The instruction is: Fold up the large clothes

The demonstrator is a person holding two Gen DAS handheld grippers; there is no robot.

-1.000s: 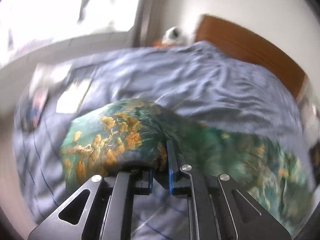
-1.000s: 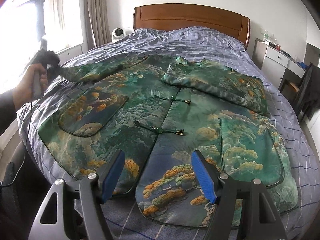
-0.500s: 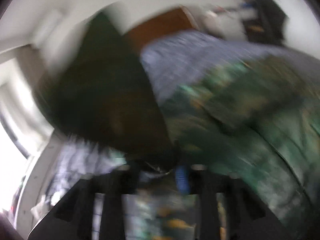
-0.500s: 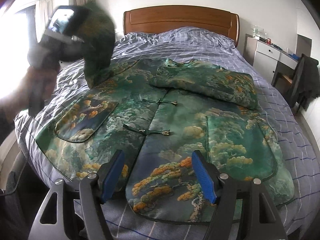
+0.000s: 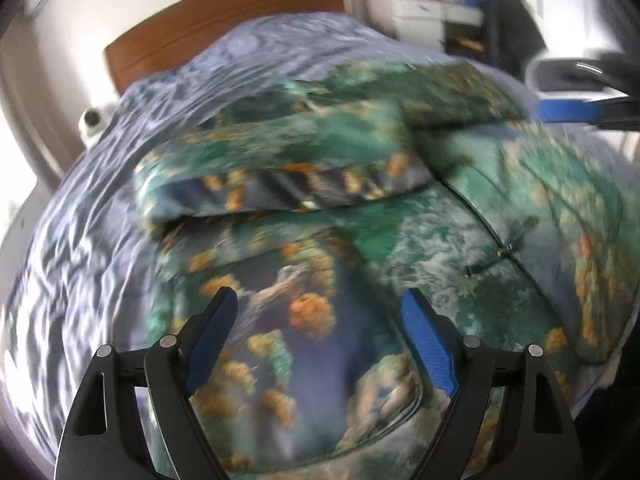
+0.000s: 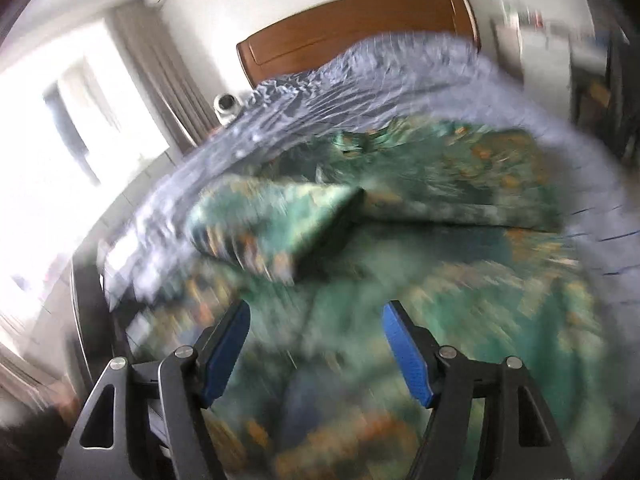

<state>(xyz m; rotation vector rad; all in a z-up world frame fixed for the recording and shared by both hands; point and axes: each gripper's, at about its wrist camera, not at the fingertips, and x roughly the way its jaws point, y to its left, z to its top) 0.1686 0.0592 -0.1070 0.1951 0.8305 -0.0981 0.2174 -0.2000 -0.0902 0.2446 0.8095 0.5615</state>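
- Jacket (image 5: pixel 400 240) lies flat on the bed (image 5: pixel 80 240), front side up, green with orange and blue print.
- Long axis runs from the foot of the bed toward the headboard (image 5: pixel 224 28): collar end near the headboard, hem at the near edge under both cameras.
- Front closure seam (image 5: pixel 492 236) runs along that same axis, dark knot fastener visible on it.
- Left sleeve (image 5: pixel 280 176) is folded in across the chest, lying crosswise to the long axis, its striped lining edge showing along the fold.
- Right sleeve (image 5: pixel 460 96) also lies folded across the upper chest, meeting the other one near the centre.
- Left gripper (image 5: pixel 320 344): jaws spread wide, nothing between them, hovering over the left front pocket area near the hem.
- Right gripper (image 6: pixel 316 344): jaws spread wide, nothing held, over the lower front panel; its view is heavily motion-blurred.
- In the left view the right gripper's blue pad (image 5: pixel 576 111) shows at the far right edge, above the jacket.
- Small white camera (image 6: pixel 226 104) sits beside the headboard, by the curtain (image 6: pixel 160 80).
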